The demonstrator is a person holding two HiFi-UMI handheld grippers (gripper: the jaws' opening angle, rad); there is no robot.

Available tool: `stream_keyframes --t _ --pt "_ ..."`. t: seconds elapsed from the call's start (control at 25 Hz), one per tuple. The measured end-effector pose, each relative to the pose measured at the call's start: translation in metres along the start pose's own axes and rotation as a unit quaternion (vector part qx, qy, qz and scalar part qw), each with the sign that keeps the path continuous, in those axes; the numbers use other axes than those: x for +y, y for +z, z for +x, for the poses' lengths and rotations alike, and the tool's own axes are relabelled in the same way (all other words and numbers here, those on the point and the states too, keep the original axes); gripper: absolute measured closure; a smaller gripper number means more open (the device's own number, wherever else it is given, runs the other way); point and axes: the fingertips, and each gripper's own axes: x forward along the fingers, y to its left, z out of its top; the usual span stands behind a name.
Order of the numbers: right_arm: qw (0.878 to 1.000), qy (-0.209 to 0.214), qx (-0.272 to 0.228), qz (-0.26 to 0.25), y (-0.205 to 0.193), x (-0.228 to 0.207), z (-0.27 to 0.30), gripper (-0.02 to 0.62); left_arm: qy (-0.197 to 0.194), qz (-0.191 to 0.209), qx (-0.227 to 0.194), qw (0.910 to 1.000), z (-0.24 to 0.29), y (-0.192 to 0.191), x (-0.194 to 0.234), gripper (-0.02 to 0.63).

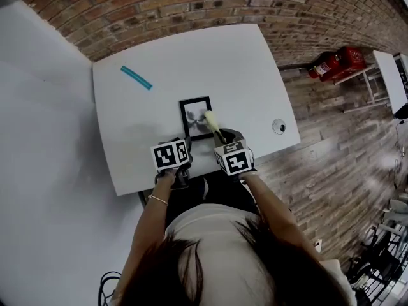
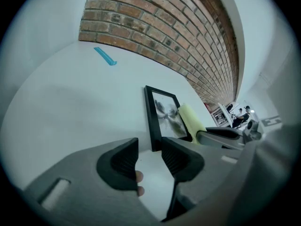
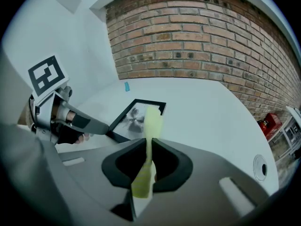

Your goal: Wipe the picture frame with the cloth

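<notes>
The black rectangular picture frame [image 1: 193, 115] lies near the front edge of the white table [image 1: 255, 75]. The pale yellow cloth [image 1: 211, 121] is over its right side (a blue plastic strip [image 1: 136, 78] lies behind, leftward).

No words, numbers or brand names to read anywhere. The marker cubes [image 1: 171, 155] behind the jaws carry only black-and-white square patterns. The picture frame [image 1: 196, 116] just ahead of the jaws shows a dark print, no lettering.

- White worktop [image 1: 242, 62]
- Black picture frame [image 1: 196, 116] lies flat near its front edge
- Blue strip [image 1: 136, 77] lies at the far left
- Small round thing [image 1: 278, 126] sits by the right edge
</notes>
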Motion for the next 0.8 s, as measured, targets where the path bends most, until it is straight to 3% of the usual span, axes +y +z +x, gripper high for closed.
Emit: stream_keyframes --t 0.4,0.8 --pt "1.000 -0.005 0.005 0.005 -0.010 0.003 -0.006 0.558 0.000 0.001 -0.001 1.0000 0.000 -0.001 -0.002 0.447" --pt "1.000 0.018 0.010 -0.017 -0.007 0.023 0.000 0.558 -0.004 -0.001 -0.001 1.0000 0.000 -0.002 -0.003 0.449"
